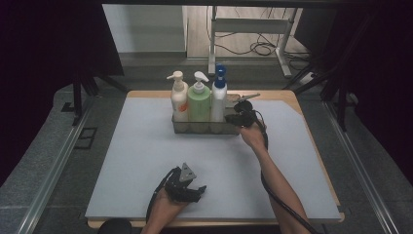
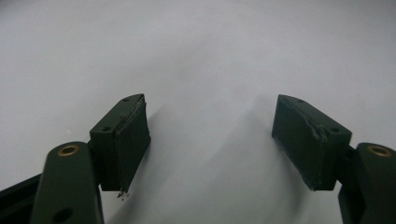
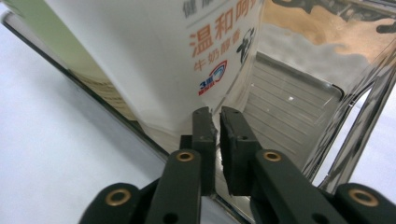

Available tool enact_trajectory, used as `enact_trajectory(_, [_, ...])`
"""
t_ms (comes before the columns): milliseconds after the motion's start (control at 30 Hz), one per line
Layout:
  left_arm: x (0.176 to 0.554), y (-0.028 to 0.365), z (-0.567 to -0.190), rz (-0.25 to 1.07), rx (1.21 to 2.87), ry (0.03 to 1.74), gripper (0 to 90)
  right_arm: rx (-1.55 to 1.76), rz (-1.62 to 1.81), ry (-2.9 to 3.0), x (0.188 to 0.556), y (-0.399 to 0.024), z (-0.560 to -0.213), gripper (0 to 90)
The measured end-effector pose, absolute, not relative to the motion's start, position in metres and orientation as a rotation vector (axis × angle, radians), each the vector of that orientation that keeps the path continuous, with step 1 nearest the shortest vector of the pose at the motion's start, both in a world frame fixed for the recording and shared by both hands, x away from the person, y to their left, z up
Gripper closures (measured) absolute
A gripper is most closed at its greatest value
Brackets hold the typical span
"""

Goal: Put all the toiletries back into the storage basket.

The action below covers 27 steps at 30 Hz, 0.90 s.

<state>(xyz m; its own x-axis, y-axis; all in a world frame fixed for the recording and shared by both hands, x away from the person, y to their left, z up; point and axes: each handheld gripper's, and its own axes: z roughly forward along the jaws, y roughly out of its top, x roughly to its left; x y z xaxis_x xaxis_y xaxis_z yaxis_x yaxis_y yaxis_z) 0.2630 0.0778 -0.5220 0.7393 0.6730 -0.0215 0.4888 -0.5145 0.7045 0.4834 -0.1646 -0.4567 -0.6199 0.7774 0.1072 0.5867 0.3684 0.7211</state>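
Note:
A clear bin (image 1: 204,127) at the back middle of the table holds three pump bottles: a cream one (image 1: 179,97), a green one (image 1: 198,100) and a white one with a blue pump (image 1: 218,97). My right gripper (image 1: 234,118) is at the bin's right end. In the right gripper view its jaws (image 3: 217,123) straddle the bin's clear wall (image 3: 289,107), a narrow gap between the pads, right beside the white bottle (image 3: 154,56). My left gripper (image 1: 200,191) rests near the front edge, its jaws (image 2: 210,140) wide apart over bare mat with nothing between them.
A light grey mat (image 1: 146,161) covers the wooden table (image 1: 311,146). Metal rails run along both sides. A white frame and cables (image 1: 258,46) stand on the floor beyond the table. The bin's right compartment holds no bottle.

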Motion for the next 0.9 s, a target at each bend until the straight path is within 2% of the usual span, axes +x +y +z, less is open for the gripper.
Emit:
enact_trajectory(300, [0.263, 0.078, -0.522, 0.330, 2.225, 0.871, 26.6, 1.172, 1.117, 2.367, 0.477, -0.170, -0.445, 77.6])
enact_trajectory(900, [0.263, 0.078, -0.522, 0.331, 2.224, 0.870, 26.6, 1.092, 1.126, 2.347, 0.462, -0.179, -0.430, 43.7])
